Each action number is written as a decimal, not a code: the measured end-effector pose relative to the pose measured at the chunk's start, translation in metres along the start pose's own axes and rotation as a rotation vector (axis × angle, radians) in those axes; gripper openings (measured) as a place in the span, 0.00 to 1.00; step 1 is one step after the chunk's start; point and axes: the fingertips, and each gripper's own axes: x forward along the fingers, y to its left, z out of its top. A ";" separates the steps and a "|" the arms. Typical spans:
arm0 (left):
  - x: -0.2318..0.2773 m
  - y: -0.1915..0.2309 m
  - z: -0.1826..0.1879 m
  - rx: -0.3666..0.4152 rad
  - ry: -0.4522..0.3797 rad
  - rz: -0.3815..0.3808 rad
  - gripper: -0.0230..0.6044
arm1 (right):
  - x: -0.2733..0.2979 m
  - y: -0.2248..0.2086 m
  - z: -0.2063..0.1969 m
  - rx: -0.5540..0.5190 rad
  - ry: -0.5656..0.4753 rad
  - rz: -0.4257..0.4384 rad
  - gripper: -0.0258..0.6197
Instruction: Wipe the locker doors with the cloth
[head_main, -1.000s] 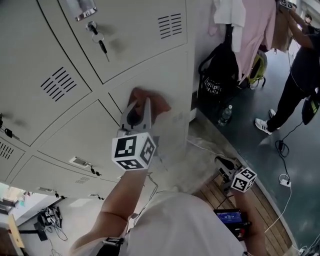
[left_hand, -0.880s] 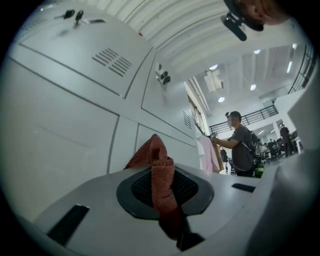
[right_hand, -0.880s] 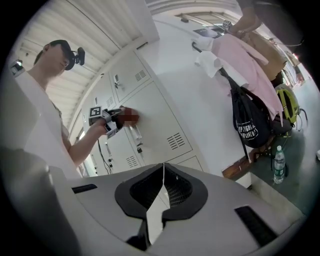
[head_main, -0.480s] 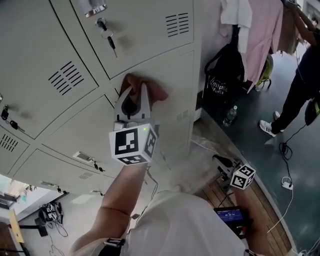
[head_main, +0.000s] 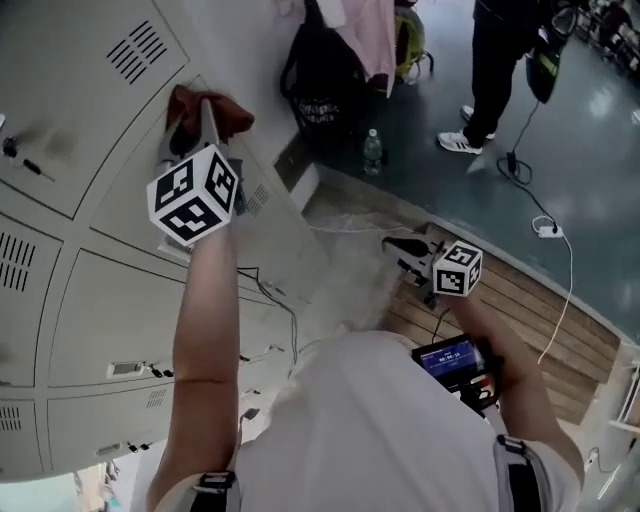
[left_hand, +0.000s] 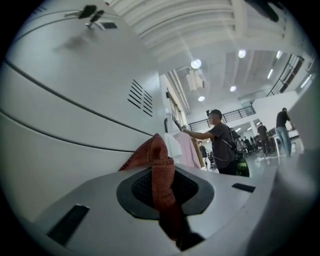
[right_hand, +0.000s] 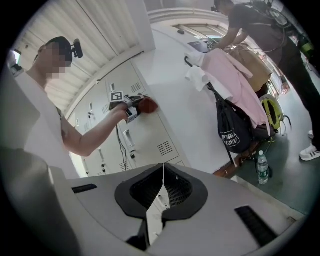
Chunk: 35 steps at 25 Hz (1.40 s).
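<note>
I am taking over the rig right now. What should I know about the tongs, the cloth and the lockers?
Left tongs: shut on the cloth, which is held against a locker door.
Right tongs: shut, empty, held low, away from the lockers.
Done: wiping is under way on this door; the pictures do not show which doors are already clean.
Left: finish this door, then wipe the rest of the lockers.

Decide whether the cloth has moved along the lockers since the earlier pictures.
Yes. The cloth has slid toward the vent and now sits much closer to it.
</note>
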 end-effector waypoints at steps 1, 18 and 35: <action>0.007 -0.004 -0.005 0.027 0.020 -0.005 0.10 | -0.002 -0.002 0.002 -0.003 -0.002 0.000 0.07; -0.159 -0.035 -0.119 0.045 0.147 -0.025 0.10 | 0.007 0.039 0.011 -0.083 0.017 0.161 0.07; -0.320 -0.070 -0.254 -0.176 0.395 0.011 0.10 | 0.019 0.087 -0.029 -0.028 0.062 0.329 0.07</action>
